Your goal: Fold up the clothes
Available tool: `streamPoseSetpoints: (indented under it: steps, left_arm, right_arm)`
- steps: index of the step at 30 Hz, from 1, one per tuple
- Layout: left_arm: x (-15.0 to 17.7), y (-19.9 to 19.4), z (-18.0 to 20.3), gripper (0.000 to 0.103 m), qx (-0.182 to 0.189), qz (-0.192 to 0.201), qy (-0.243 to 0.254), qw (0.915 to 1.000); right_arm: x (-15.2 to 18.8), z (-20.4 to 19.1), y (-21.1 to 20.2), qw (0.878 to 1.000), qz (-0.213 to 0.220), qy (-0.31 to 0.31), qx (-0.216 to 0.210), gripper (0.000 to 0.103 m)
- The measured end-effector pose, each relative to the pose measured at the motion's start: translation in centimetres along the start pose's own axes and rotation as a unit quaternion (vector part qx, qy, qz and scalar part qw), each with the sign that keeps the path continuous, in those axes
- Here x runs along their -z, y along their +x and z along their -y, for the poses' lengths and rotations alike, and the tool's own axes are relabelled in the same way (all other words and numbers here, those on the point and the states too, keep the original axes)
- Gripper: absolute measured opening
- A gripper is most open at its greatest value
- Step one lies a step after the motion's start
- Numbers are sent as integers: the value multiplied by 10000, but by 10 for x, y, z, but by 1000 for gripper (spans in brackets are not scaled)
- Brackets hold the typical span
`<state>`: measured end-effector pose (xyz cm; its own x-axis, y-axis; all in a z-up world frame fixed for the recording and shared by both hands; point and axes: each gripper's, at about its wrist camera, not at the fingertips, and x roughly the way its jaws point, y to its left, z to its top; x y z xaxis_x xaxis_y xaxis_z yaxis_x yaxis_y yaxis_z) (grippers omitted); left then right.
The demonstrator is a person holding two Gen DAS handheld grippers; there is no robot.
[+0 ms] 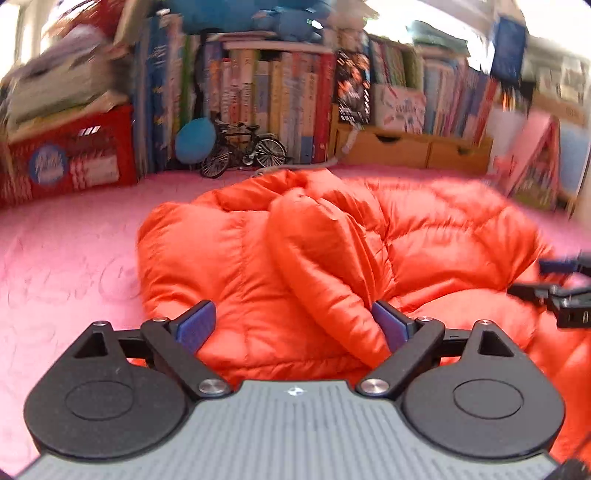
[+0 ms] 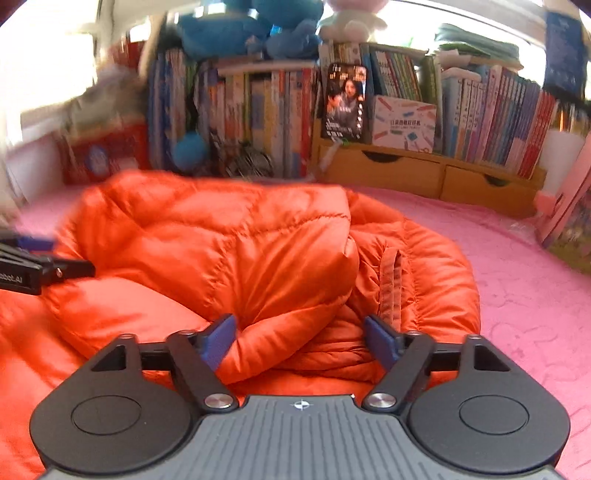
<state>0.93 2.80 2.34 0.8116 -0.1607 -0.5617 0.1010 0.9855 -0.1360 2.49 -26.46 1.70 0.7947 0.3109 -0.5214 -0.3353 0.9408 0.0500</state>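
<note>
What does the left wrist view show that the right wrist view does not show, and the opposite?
Only the left wrist view shows the left gripper from behind, jaws wide open over the orange jacket, and the model bicycle sharply. Only the right wrist view shows the right gripper from behind, also open, the jacket's ribbed strip, and a white plush toy above the books. Both share the jacket on the pink cover, the bookshelf, the wooden drawers, and a side glimpse of the other gripper.
</note>
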Motion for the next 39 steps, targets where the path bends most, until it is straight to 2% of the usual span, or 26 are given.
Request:
streamPoseSetpoints:
  steps: [1, 4, 6, 8, 11, 14, 17, 23, 27, 31, 33, 35, 36, 37, 39]
  left_arm:
    - [-4, -10, -7, 92, 69, 58, -145, 9999]
    - [-12, -29, -32, 92, 57, 312, -554, 9980]
    - [-17, -29, -54, 92, 103, 361, -956, 9947]
    - [-21, -17, -79, 92, 216, 216, -1443, 9891]
    - [-19, 11, -112, 92, 401, -140, -2254, 9733]
    - [-13, 33, -133, 90, 621, -375, -2829, 9564]
    - [-5, 48, -142, 83, 852, -486, -3131, 9446]
    - [-6, 57, -138, 82, 925, -488, -2930, 9504]
    - [-8, 64, -134, 82, 914, -430, -2782, 9552]
    - [-10, 72, -127, 82, 977, -363, -2636, 9590]
    - [-11, 75, -123, 82, 987, -377, -2544, 9613]
    - [-12, 75, -119, 74, 849, -390, -2527, 9630]
    - [-11, 74, -118, 50, 701, -391, -2571, 9631]
    - [-10, 73, -116, 38, 552, -392, -2614, 9629]
    - [-8, 72, -113, 27, 314, -374, -2660, 9627]
  right_arm:
    - [-1, 7, -6, 9996, 37, 175, -225, 91]
    - [-7, 34, -22, 9938, 130, 738, -816, 96]
    - [-12, 59, -31, 9875, 304, 1235, -925, 100]
    - [-16, 85, -34, 9797, 415, 1740, -903, 102]
    - [-15, 124, -29, 9673, 343, 2434, -631, 102]
    - [-14, 144, -17, 9661, 125, 2555, -353, 102]
    - [-10, 154, -3, 9652, -77, 2589, -349, 101]
    - [-3, 155, 18, 9653, -145, 2557, -508, 100]
    - [-6, 152, 25, 9684, -144, 2418, -592, 94]
    - [-10, 148, 32, 9771, -177, 2092, -337, 74]
    - [-12, 144, 36, 9809, -222, 1911, -295, 74]
    - [-14, 142, 40, 9823, -270, 1809, -410, 72]
    - [-14, 142, 42, 9822, -278, 1801, -453, 72]
    - [-14, 142, 43, 9820, -281, 1811, -465, 69]
    - [-15, 140, 44, 9820, -299, 1817, -426, 58]
